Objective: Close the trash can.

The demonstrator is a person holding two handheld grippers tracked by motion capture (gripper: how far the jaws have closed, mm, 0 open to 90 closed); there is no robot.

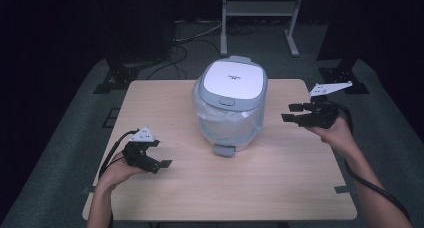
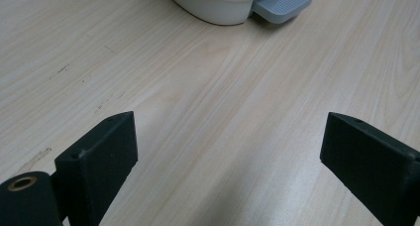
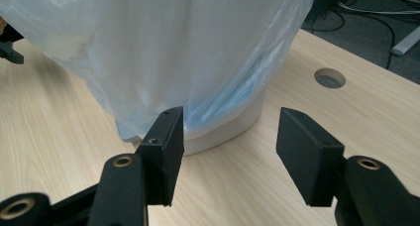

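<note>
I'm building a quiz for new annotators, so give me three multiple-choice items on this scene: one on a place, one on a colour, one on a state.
1. Where does the pedal bin stand on the table?
A. Far middle
B. Near left corner
C. Near right edge

2. What colour is the bin's foot pedal?
A. Red
B. Grey
C. Yellow

3. How is the bin's lid?
A. Taken off
B. Propped upright
C. Down and closed

Answers:
1 A: the high view shows it toward the table's far edge, between the left gripper and the right gripper.
2 B: the left gripper view shows a ribbed grey pedal.
3 C: the lid lies flat over the plastic liner.
</note>
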